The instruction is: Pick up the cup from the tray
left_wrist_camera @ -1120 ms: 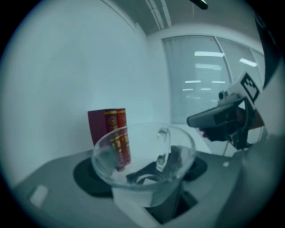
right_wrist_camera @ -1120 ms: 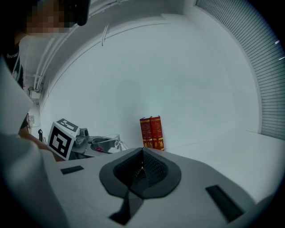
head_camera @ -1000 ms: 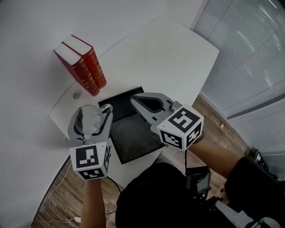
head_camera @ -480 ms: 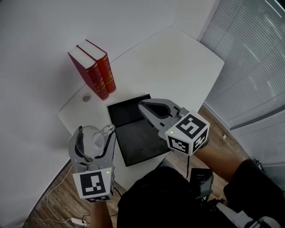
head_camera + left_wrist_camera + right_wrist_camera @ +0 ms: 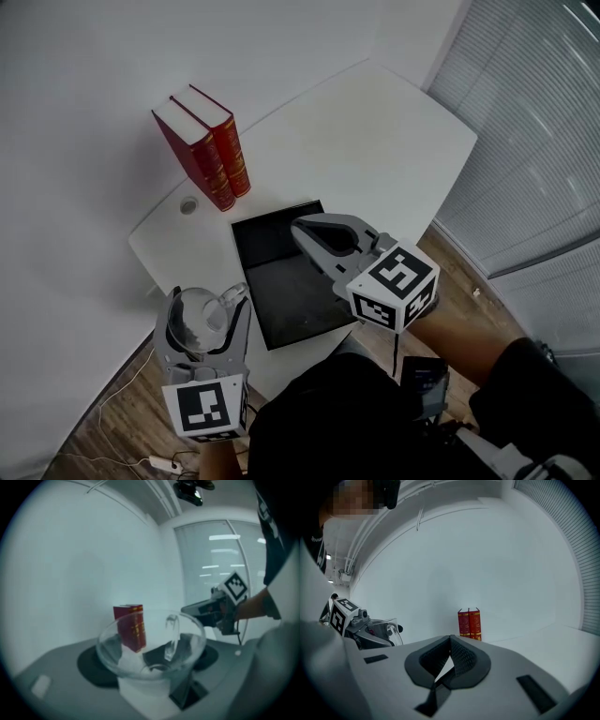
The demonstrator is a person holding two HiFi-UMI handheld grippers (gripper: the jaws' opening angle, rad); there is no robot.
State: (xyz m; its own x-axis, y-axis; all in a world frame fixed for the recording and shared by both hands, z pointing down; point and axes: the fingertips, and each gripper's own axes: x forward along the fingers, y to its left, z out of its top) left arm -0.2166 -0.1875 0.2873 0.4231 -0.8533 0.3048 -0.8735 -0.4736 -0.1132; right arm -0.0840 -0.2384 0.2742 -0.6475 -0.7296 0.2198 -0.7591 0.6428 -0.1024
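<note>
A clear glass cup point(image 5: 195, 319) with a handle sits between the fingers of my left gripper point(image 5: 206, 300), which is shut on its bowl. It hangs off the near left corner of the white table point(image 5: 366, 131), above the floor. In the left gripper view the cup point(image 5: 152, 644) fills the space between the jaws. The black tray point(image 5: 267, 239) lies bare on the table's near edge. My right gripper point(image 5: 302, 225) hovers over the tray, shut, with its tips touching point(image 5: 450, 641) and nothing held.
Two red books point(image 5: 206, 150) stand upright on the table's far left, beside a small round hole point(image 5: 189, 205). Window blinds point(image 5: 534, 131) run along the right. Wooden floor with a white cable point(image 5: 122, 394) lies below left. A wall is close on the left.
My left gripper has drawn back toward the person with the cup, from beside the tray to beyond the table's near left corner. The right gripper has stayed over the tray.
</note>
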